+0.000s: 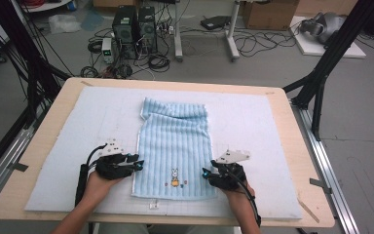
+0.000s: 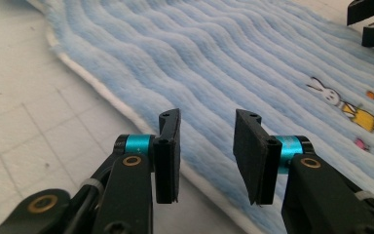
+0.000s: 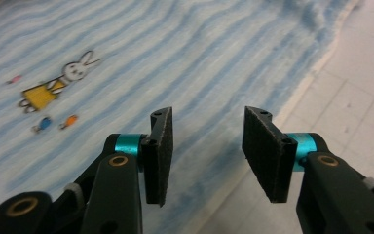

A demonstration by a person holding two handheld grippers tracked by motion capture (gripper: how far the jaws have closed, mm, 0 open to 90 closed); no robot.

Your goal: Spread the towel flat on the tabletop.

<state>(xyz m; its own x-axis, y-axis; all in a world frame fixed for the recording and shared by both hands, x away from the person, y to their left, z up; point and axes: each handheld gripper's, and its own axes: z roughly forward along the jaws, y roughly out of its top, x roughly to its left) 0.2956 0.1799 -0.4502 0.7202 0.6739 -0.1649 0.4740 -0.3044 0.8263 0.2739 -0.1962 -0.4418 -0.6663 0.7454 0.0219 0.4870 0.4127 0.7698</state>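
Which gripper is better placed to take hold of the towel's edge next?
Neither clearly: left gripper and right gripper both hover open at opposite side edges of the blue towel, near its rabbit end.

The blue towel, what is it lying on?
The towel lies on a white pad, which covers most of a wooden table. The pad beneath the towel itself is hidden.

Towel laid lengthwise at centre of mat, on the surface; far end rumpled. Rabbit motif near the near edge. Left hand-held gripper just beside the towel's left edge, right hand-held gripper at its right edge. Tag before the near edge, on the mat.
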